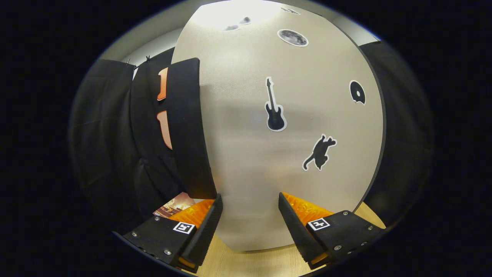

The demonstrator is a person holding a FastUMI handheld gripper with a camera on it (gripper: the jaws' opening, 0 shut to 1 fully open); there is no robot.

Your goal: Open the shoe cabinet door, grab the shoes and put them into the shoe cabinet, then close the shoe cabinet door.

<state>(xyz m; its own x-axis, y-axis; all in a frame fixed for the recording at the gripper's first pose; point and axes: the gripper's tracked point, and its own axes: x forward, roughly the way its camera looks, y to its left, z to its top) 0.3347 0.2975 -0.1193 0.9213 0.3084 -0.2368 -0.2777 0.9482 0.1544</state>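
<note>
Facing cabinet door [276, 154], claw [250, 215] agape

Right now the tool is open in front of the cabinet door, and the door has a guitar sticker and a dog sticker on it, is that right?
Not quite. The animal sticker is a cat, not a dog. The rest holds in the gripper view: the tool is open, its fingers spread with nothing between them, just in front of the pale cabinet door, which also carries the guitar sticker.
</note>
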